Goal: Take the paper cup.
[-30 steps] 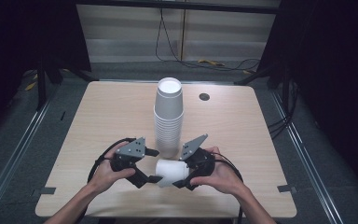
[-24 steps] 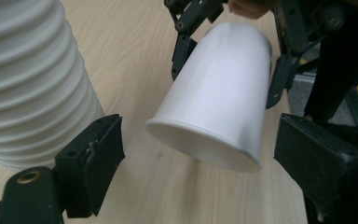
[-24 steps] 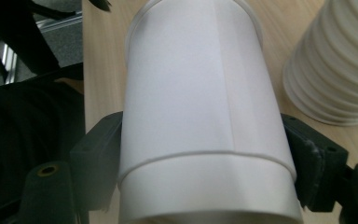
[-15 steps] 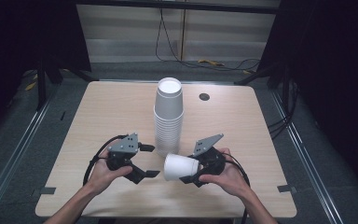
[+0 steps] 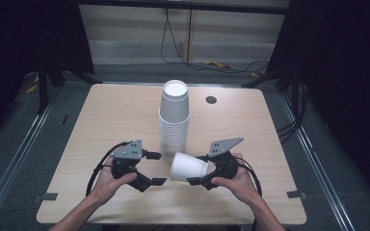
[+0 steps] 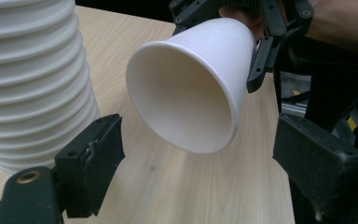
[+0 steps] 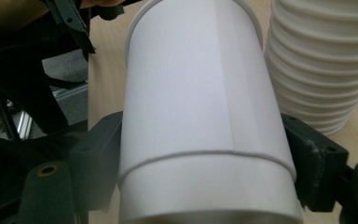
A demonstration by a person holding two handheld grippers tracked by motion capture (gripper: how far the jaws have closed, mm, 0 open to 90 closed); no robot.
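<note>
Room: dark, black drapes at both sides, a pale panel wall at the far end with cables hanging down it. Grey floor with metal rails running along left and right of the table.

Table [image 5: 125, 115]: light wood, rounded corners, a small dark grommet hole [image 5: 211, 100] at far right of centre. Bare apart from the cups.

Stack [image 5: 174, 115]: tall column of nested white paper cups, upside down, at table centre. It stands just far of the two grippers, within easy reach, probably the supply or the destination for single cups.

Cup [image 5: 189, 167]: one white paper cup, lying level in the air near the stack's foot, mouth turned left toward the other hand. Judging by that, it is offered for a handover or a second grip.

Right gripper [image 5: 207, 174]: clamped on the cup's base end; in the right gripper view both pads press the wall on either side.

Left gripper [image 5: 155, 168]: jaws apart, nothing between them, just left of the cup's rim, apart from it. It looks poised to take the rim.
</note>
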